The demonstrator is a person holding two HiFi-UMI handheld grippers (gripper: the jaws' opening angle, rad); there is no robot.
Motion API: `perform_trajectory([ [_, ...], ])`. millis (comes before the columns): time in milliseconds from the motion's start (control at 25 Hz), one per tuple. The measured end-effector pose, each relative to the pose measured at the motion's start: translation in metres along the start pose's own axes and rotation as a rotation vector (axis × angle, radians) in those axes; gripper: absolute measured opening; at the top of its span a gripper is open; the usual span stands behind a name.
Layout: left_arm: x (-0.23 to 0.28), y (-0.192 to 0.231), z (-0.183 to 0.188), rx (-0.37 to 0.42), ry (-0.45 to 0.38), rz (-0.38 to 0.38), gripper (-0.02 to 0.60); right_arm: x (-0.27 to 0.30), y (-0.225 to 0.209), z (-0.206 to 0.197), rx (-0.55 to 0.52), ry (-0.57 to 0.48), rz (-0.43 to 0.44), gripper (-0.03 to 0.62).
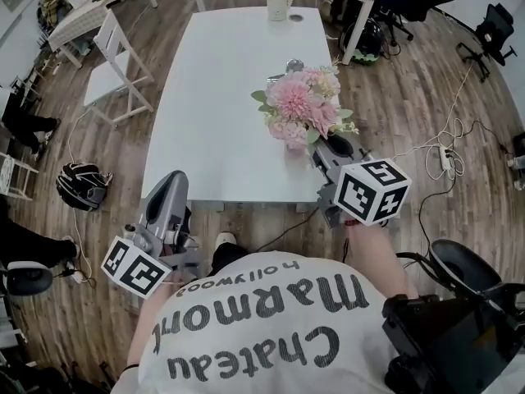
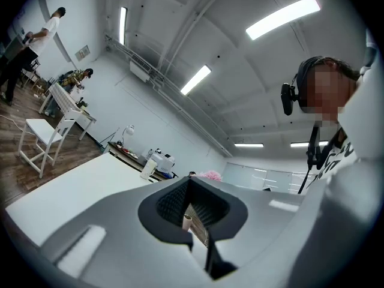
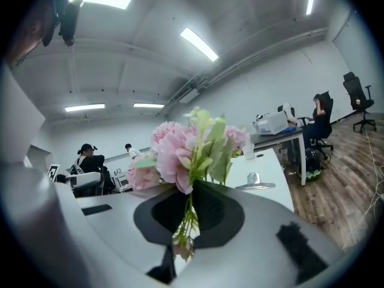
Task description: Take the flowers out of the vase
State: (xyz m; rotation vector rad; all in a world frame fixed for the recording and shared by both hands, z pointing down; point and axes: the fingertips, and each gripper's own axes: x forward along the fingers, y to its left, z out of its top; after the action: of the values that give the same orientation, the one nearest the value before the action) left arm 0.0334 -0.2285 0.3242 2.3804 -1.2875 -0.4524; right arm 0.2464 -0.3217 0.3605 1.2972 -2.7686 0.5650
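Observation:
A bunch of pink flowers (image 1: 302,105) with green leaves stands near the front right of the white table (image 1: 213,121). The blooms hide the vase beneath them. My right gripper (image 1: 328,150) reaches in from the front right at the base of the bunch. In the right gripper view the jaws (image 3: 191,188) are shut on the green stems, with the flowers (image 3: 186,149) rising just above them. My left gripper (image 1: 168,189) hovers off the table's front left edge, apart from the flowers. It is shut and holds nothing (image 2: 191,185).
A small metal object (image 1: 294,66) lies behind the flowers and a pale pitcher (image 1: 278,0) stands at the table's far end. A white chair (image 1: 115,64) stands left of the table, a dark helmet (image 1: 82,185) lies on the floor, and cables with a power strip (image 1: 447,158) lie to the right.

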Motion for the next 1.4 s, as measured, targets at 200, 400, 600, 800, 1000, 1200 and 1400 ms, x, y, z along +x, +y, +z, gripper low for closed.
perform_trajectory([
  [200, -0.003, -0.005, -0.003, 0.005, -0.007, -0.009, 0.005, -0.008, 0.002, 0.012, 0.016, -0.053, 0.018, 0.020],
  [400, -0.012, -0.010, -0.004, 0.010, -0.019, -0.010, 0.005, -0.018, 0.012, 0.021, -0.001, -0.080, 0.037, 0.020],
  [600, -0.014, -0.010, -0.005, 0.001, -0.036, -0.010, 0.005, -0.026, 0.020, 0.041, -0.017, -0.119, 0.055, 0.020],
  [800, -0.023, -0.006, -0.006, 0.000, -0.051, -0.033, 0.005, -0.043, 0.034, 0.053, -0.031, -0.182, 0.052, 0.020],
  [1000, -0.024, -0.010, 0.004, -0.007, -0.052, -0.090, 0.005, -0.059, 0.050, 0.069, -0.056, -0.220, 0.014, 0.020],
  [1200, -0.035, 0.002, 0.022, -0.011, -0.020, -0.139, 0.005, -0.059, 0.069, 0.082, -0.057, -0.262, -0.047, 0.020],
  [1400, -0.050, 0.014, 0.046, -0.016, -0.002, -0.170, 0.005, -0.061, 0.092, 0.098, -0.058, -0.304, -0.104, 0.020],
])
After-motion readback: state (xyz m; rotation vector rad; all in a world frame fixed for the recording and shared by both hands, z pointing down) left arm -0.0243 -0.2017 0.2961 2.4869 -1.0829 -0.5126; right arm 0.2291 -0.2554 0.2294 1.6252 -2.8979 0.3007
